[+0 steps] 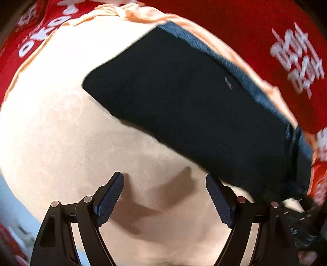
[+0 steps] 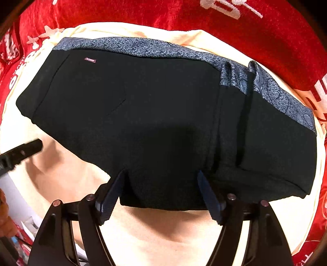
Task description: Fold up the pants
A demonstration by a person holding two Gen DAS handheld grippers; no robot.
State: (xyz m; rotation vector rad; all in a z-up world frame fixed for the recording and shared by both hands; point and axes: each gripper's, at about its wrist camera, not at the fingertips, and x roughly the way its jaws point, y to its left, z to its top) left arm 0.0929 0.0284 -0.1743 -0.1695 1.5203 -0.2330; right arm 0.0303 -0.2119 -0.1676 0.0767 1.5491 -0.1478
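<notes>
Right view: right gripper [image 2: 161,186] points straight down, jaws spread, near edge of folded pants [image 2: 143,114] lying between the pads, not pinched. Pants sit on cream cloth [image 2: 155,235]; small label [image 2: 90,60] and blue patterned strip [image 2: 143,48] at far edge, red cloth [image 2: 204,18] beyond. Only here: left gripper's tip at left border.
Left view: left gripper [image 1: 165,196] released over bare cream cloth [image 1: 51,122], pants [image 1: 184,102] just beyond, blurred; red cloth [image 1: 245,24] with white lettering behind

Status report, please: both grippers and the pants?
Left gripper open over cream cloth. Right gripper open, straddling near edge of folded black pants. Nothing obstructing.
</notes>
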